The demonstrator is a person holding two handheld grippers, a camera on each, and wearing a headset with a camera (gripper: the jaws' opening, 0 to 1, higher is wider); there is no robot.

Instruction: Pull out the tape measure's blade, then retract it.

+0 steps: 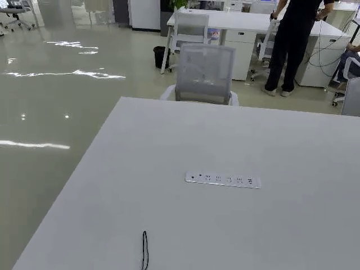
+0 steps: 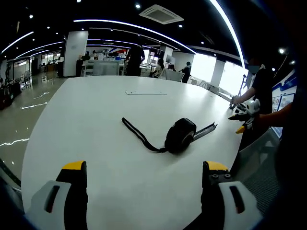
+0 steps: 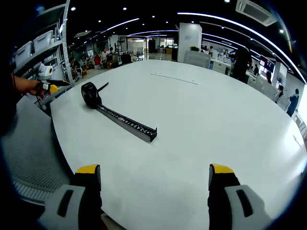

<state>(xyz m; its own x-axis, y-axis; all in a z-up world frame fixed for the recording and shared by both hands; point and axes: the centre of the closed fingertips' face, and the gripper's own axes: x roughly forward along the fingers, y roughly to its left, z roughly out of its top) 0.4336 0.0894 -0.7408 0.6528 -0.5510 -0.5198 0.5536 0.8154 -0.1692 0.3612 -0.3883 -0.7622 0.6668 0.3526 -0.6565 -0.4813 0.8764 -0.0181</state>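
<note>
A black tape measure lies on the white table, well ahead of my left gripper, whose yellow-tipped jaws stand open and empty. Its black wrist strap trails to the left and its blade runs out to the right. From the right gripper view the tape measure sits far left, with the blade pulled out flat toward the middle. My right gripper is open, short of the blade's tip. The strap's loop shows at the head view's bottom edge.
A white power strip is set in the table's middle. A grey mesh chair stands at the far edge, and a person stands by desks beyond. The table's near edge is close below both grippers.
</note>
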